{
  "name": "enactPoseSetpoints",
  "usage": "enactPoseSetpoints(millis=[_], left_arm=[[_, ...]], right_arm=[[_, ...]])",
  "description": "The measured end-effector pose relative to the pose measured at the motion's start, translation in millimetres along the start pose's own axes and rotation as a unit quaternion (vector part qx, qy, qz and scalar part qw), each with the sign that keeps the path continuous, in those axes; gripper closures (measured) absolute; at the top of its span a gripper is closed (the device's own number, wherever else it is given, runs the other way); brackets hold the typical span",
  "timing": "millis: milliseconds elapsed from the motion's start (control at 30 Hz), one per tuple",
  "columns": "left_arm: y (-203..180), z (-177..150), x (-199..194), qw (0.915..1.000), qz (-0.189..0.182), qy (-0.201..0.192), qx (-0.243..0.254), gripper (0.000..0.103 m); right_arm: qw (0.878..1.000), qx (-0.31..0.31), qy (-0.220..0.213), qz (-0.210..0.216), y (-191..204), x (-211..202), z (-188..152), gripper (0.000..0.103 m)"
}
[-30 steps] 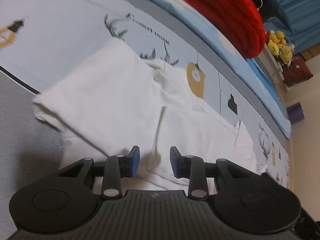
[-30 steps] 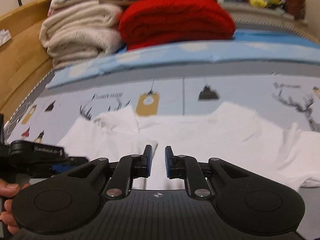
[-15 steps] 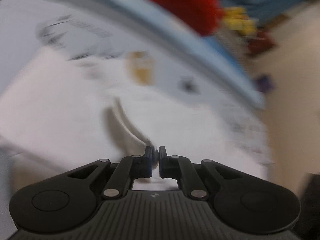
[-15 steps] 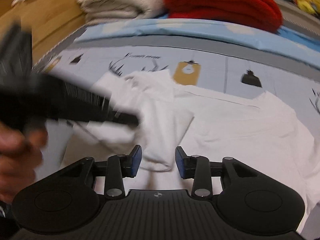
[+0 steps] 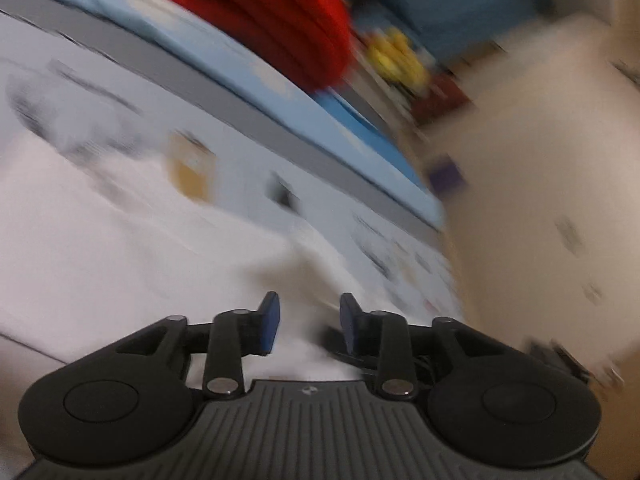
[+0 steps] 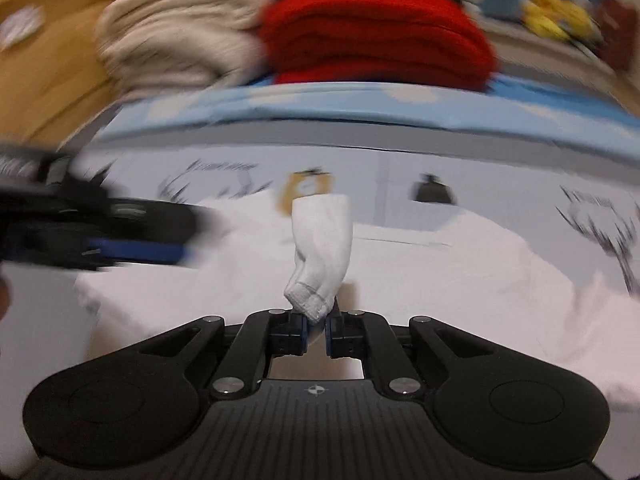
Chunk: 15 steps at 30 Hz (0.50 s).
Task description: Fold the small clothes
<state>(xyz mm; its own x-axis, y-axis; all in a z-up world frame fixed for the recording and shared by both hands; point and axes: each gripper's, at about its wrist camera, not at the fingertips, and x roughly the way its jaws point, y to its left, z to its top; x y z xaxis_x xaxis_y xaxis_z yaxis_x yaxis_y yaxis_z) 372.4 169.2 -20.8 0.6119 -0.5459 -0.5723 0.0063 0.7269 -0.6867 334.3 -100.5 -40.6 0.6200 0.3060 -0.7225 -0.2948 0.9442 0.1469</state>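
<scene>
Right wrist view — white garment (image 6: 320, 248) fold stands upright, pinched by right gripper (image 6: 316, 326).

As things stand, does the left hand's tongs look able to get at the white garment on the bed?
Probably yes: the left tongs are opening, nothing between them, with the white garment spread directly ahead and nothing blocking.

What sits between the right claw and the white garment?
Nothing. The right claw is shut on a bunched fold of the white garment, lifted off the bedsheet. The left claw, blurred, hovers to one side, not between.
</scene>
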Motion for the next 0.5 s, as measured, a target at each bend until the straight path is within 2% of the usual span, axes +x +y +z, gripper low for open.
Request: enactPoseSetpoints(millis=[33,67,133,200,233,267,333,433,500], left_arm=[[9.3,5.2,-8.3,0.9985,0.049,-0.023,-0.007,0.067],[18.0,9.1,-15.8,0.9935,0.104,-0.044,-0.012,0.067],[35.5,13.8,-27.2,0.9725,0.220,-0.072,-0.021,0.067],[55.6,15.2,-34.3,0.9503,0.298,-0.074,-0.053,0.067],[63.2,14.7,-36.8,0.9447,0.311,-0.075,-0.074,0.067],[71.0,13.8,-39.5,0.9428,0.311,-0.075,-0.095,0.067],[78.9,11.9,-38.0,0.9459,0.294,-0.061,-0.123,0.067],[72.7,6.2,-25.4,0.9534,0.280,-0.030,-0.108,0.054],[68.1,3.2,-16.5,0.9572,0.276,-0.007,-0.086,0.050]], right_arm=[[1.000,0.029,-0.002,-0.009,-11.7,-1.1,0.1,0.096],[0.998,0.059,0.000,-0.024,-24.9,0.2,1.1,0.096],[0.991,0.120,-0.004,-0.051,-50.9,-1.2,2.6,0.096],[0.983,0.164,-0.026,-0.084,-74.8,-10.1,2.2,0.097],[0.977,0.180,-0.043,-0.102,-85.0,-16.1,1.1,0.097],[0.972,0.195,-0.061,-0.118,-96.0,-23.1,-0.8,0.097],[0.963,0.219,-0.069,-0.142,-113.8,-29.5,-4.2,0.097],[0.954,0.254,-0.048,-0.153,-135.9,-27.0,-13.7,0.097],[0.947,0.279,-0.034,-0.154,-145.7,-25.7,-19.3,0.097]])
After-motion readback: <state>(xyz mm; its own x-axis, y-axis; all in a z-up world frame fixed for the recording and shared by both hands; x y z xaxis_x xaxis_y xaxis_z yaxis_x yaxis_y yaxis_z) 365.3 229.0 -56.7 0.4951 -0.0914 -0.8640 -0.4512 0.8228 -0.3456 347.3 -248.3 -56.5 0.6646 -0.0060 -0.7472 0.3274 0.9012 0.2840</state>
